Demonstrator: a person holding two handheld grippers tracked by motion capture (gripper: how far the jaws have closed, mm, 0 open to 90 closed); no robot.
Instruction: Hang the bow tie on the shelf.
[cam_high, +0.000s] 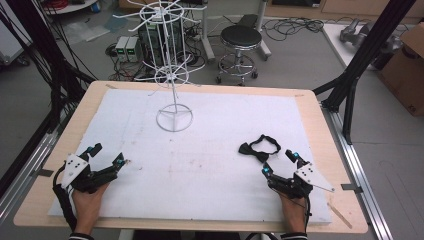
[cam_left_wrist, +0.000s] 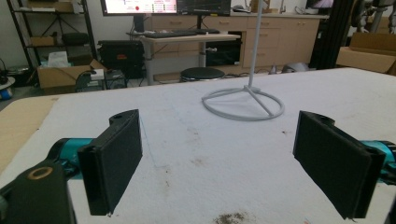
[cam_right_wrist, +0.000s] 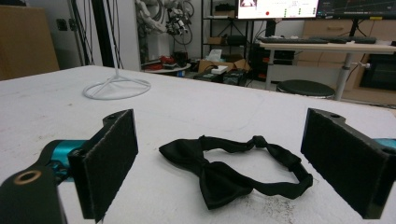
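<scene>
A black bow tie with its strap looped lies flat on the white mat at the right. My right gripper rests just behind it, open, and the bow tie lies ahead between its wide-apart jaws without touching them. A white wire display stand with hooked arms rises at the mat's far middle on a ring base. My left gripper rests open near the mat's left front, nothing between its jaws, with the ring base ahead of it.
The mat covers a wooden table. A black stool and cables stand on the floor beyond the far edge. Black frame posts flank the table, and a cardboard box sits at far right.
</scene>
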